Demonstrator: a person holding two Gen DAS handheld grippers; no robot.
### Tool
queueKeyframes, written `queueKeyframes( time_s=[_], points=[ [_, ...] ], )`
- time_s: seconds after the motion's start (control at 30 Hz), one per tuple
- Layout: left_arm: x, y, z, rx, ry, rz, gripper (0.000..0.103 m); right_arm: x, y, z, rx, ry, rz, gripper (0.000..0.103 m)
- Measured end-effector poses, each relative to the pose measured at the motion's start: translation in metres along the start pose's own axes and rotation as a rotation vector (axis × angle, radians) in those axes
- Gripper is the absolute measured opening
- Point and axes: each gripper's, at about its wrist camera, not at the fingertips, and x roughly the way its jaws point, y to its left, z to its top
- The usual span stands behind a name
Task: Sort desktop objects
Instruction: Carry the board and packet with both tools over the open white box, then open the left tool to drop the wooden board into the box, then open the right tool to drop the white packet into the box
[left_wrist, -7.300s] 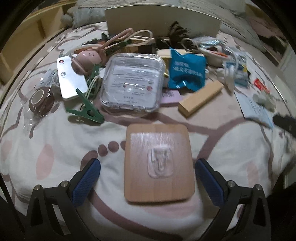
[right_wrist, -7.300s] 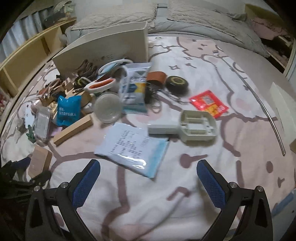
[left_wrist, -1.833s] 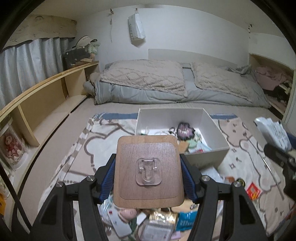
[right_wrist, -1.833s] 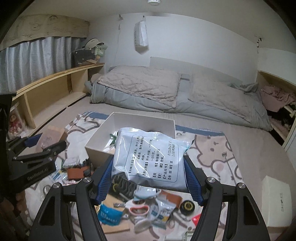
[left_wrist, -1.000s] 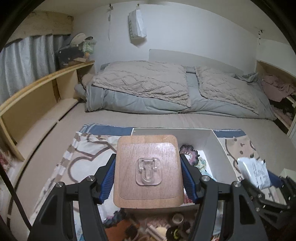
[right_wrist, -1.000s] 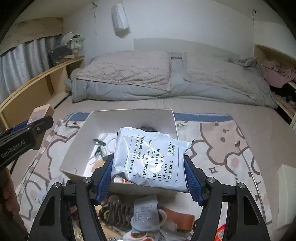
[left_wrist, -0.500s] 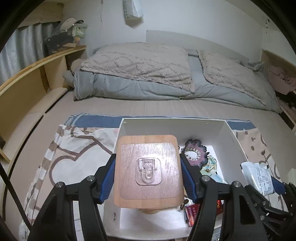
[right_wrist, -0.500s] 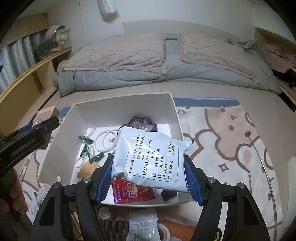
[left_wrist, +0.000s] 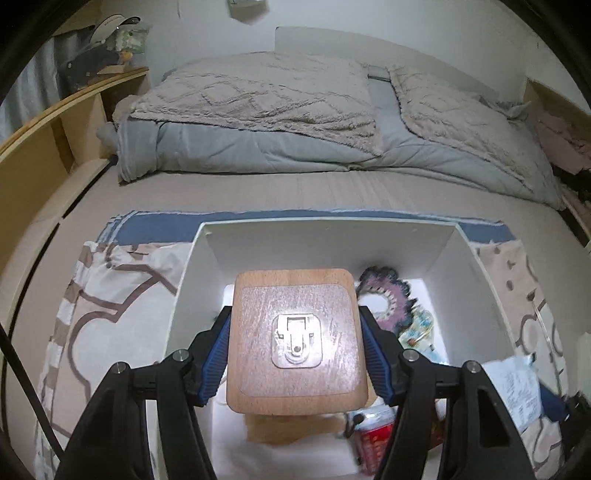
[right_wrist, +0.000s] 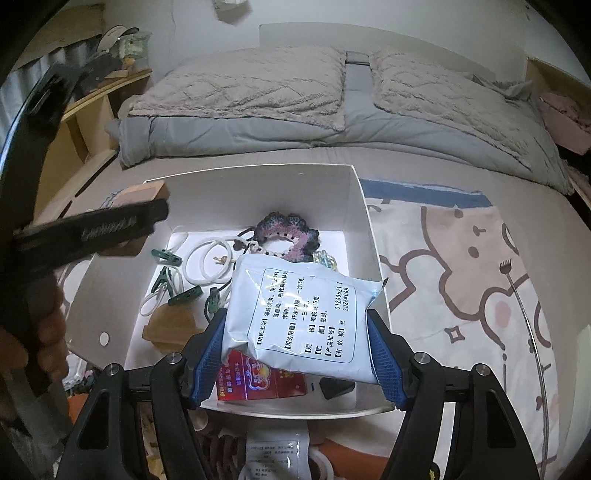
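My left gripper (left_wrist: 295, 354) is shut on a square wooden board with a clear adhesive hook (left_wrist: 296, 338) and holds it over the open white box (left_wrist: 328, 238). My right gripper (right_wrist: 297, 350) is shut on a white printed sachet (right_wrist: 301, 317) and holds it over the same box's near right part (right_wrist: 365, 229). The left gripper with the board's edge also shows at the left of the right wrist view (right_wrist: 92, 229), above the box's left wall.
In the box lie a purple crocheted scrunchie (right_wrist: 286, 230), white rings (right_wrist: 208, 258), green clips (right_wrist: 166, 282), a wooden piece (right_wrist: 170, 328) and a red packet (right_wrist: 258, 380). The box sits on a patterned blanket (right_wrist: 461, 258). A bed with grey pillows (left_wrist: 332, 110) lies behind.
Both grippers have moved forward and tilted down over the box with their objects still held. The box now fills more of each view.
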Motion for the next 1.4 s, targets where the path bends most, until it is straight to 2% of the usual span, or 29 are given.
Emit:
queueKeyframes(
  time_s=[0.23,0.4,0.43,0.47,0.53,0.97,1.2,1.37,1.4],
  points=[
    [0.012,0.002,0.006,-0.043,0.026,-0.016,0.064,0.005,0.002,-0.001,-0.038,0.011,-0.011,0.072],
    [0.024,0.002,0.004,-0.053,0.049,0.009,0.064,0.006,0.006,-0.001,-0.045,0.011,0.003,0.072],
    [0.024,0.002,0.003,-0.055,0.047,0.009,0.067,0.006,0.007,-0.001,-0.049,0.009,0.007,0.072],
    [0.024,0.003,0.003,-0.059,0.043,0.011,0.079,0.006,0.008,-0.001,-0.053,0.005,0.01,0.072],
    [0.02,0.003,0.003,-0.067,0.028,0.009,0.089,0.008,0.009,0.0,-0.056,0.001,0.015,0.072],
    [0.005,0.007,0.001,-0.034,-0.007,0.011,0.09,0.033,0.006,0.014,0.035,0.014,0.029,0.072],
    [-0.005,0.014,-0.001,-0.039,-0.043,0.05,0.09,0.047,0.007,0.021,0.036,0.041,0.028,0.072],
    [-0.013,0.024,-0.003,-0.025,-0.062,0.079,0.09,0.055,0.008,0.024,0.068,0.049,0.061,0.072],
    [-0.015,0.026,-0.003,-0.013,-0.066,0.09,0.09,0.055,0.009,0.024,0.067,0.048,0.064,0.075]
  ],
)
